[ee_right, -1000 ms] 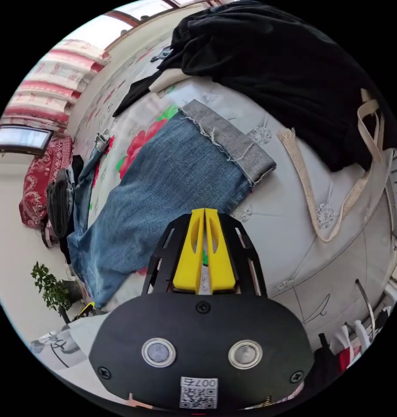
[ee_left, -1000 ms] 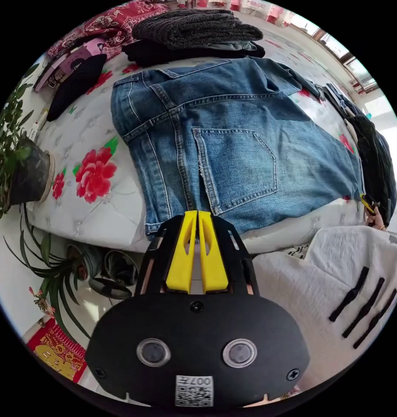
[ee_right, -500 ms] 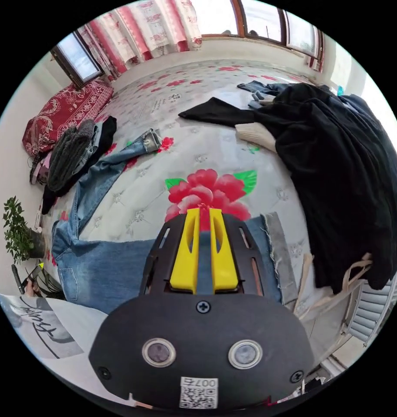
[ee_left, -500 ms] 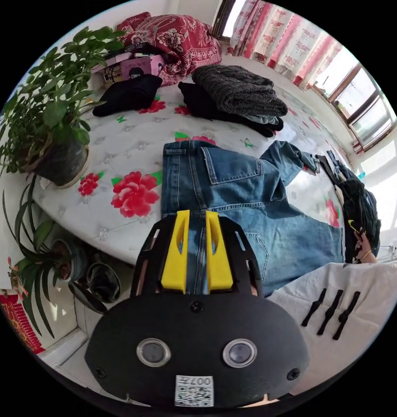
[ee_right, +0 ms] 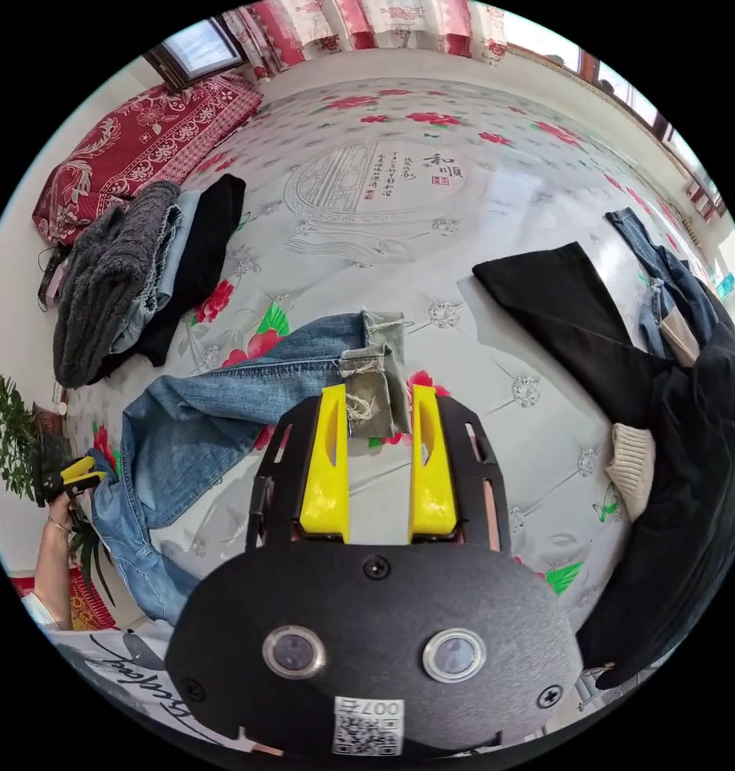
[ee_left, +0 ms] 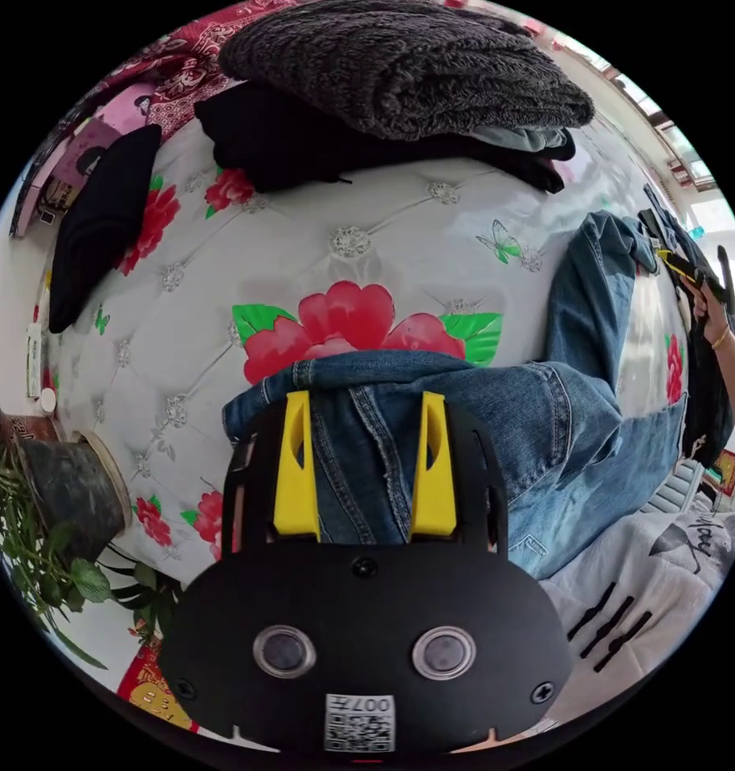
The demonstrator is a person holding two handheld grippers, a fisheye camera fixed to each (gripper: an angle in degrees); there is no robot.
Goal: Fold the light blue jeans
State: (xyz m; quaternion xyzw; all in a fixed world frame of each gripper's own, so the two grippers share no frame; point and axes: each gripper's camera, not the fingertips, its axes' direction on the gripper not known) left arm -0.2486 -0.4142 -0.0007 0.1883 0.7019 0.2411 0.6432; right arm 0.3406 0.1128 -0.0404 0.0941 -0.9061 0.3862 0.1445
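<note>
Both grippers spread open over the light blue jeans on the flowered mattress.

In the left gripper view, the left gripper has its yellow jaws spread wide, with the jeans' waistband bunched between and beneath them near the mattress's edge; whether they touch the denim I cannot tell. One leg runs away toward the far side of the mattress. In the right gripper view, the right gripper is also parted wide, its jaws at either side of the frayed, turned-up cuff of the leg, not pressing it. A grey knitted garment lies on dark folded clothes beyond the waistband. A heap of black clothes lies along the mattress's other edge. A potted plant stands beside the mattress.
</note>
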